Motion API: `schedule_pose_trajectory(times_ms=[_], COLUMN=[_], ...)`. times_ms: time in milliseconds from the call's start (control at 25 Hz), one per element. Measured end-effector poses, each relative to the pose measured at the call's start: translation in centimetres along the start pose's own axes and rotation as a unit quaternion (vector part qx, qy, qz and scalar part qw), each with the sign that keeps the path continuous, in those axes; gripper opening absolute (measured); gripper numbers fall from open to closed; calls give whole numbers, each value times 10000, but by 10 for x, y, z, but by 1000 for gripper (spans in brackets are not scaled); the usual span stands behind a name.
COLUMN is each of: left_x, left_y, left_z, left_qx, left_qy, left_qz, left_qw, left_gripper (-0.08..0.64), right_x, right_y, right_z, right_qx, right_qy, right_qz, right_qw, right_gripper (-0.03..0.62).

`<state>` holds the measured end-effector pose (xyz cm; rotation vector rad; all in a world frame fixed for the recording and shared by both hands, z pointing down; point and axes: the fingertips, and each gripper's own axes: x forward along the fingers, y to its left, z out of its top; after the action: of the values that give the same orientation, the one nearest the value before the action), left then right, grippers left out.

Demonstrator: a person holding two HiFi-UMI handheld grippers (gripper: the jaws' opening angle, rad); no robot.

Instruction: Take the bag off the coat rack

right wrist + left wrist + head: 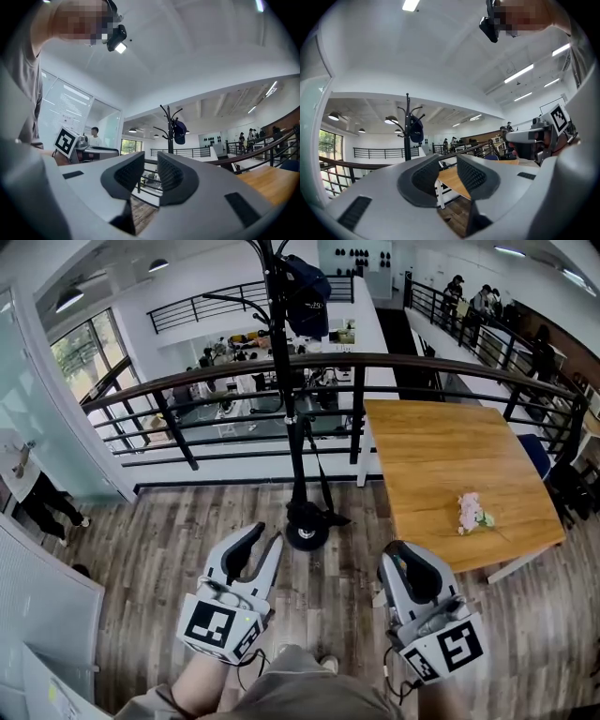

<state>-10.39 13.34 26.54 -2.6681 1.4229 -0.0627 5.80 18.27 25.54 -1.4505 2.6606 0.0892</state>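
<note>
A dark blue bag (307, 292) hangs high on a black coat rack (286, 409), which stands on the wood floor in front of the railing. Both grippers are low and well short of it, near the person's lap. My left gripper (266, 533) is open, a gap between its jaws and nothing in it. My right gripper (398, 554) is shut and empty. In the left gripper view the bag (416, 129) and rack (407, 136) are far off, above the left gripper (447, 159). The right gripper view shows the bag (179, 131) far beyond the right gripper (151, 157).
A wooden table (441, 456) with a small pink flower bunch (472, 512) stands to the right of the rack. A dark metal railing (375, 362) runs behind both. A glass wall (37, 427) is at the left. People move about in the distance.
</note>
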Motion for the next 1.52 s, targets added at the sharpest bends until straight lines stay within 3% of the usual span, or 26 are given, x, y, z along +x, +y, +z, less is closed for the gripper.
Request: schedule_pose_trajectory(times_ms=[80, 160, 520, 920, 1520], left_x=[4, 6, 42, 133, 285], left_y=[3, 7, 32, 91, 190], left_z=[-3, -6, -34, -85, -198], left_qx=[10, 13, -91, -279, -558], left_qy=[62, 109, 495, 803, 1770], left_qz=[71, 137, 78, -67, -669], left_qw=[10000, 9998, 9987, 9964, 9803], left_gripper=[202, 225, 227, 227, 227], right_x=[4, 9, 60, 162, 333], right_y=[-6, -10, -33, -83, -157], right_z=[-6, -14, -49, -113, -235], right_qx=[56, 84, 223, 361, 574], right_qy=[56, 159, 562, 1121, 2197], right_qz=[-29, -35, 83, 143, -131], right_qw=[10000, 9998, 9981, 9929, 9738], right_gripper=[194, 215, 218, 218, 218])
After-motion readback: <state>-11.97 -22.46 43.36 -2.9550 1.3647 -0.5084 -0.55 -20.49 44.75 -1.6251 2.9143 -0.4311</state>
